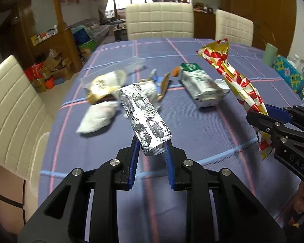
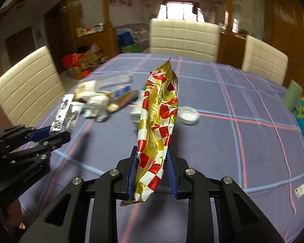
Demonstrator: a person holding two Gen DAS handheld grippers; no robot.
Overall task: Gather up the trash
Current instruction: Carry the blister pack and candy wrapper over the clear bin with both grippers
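Left gripper (image 1: 151,141) clamped on a silver foil blister pack (image 1: 145,119), pack sticking up and forward from the blue pads, off the tablecloth. Right gripper (image 2: 152,160) clamped on a long crinkled gold, red and white foil snack wrapper (image 2: 159,121), lower end pinched between its pads, serrated top end up in the air, also off the cloth.

Landmark: crushed green-and-white drink carton (image 1: 198,85), lying on its side mid-table. Table is covered by a blue-purple checked tablecloth (image 1: 192,133) with pink and light-blue lines. Left of the carton: clear plastic tray (image 1: 113,68), gold-and-white crumpled wrapper (image 1: 105,87), crumpled white tissue (image 1: 97,117), flattened blue-and-tan cardboard piece (image 1: 160,83) nearest it. Just right of the carton: small white round lid (image 2: 189,114) flat on the cloth. Well to its right, at the table edge: pale green cup (image 1: 270,53) and a teal patterned box (image 1: 289,73).

Behind the carton: three cream padded chairs (image 1: 159,21) around the table, wooden partitions, bright window far back, cardboard clutter on the floor to the left.
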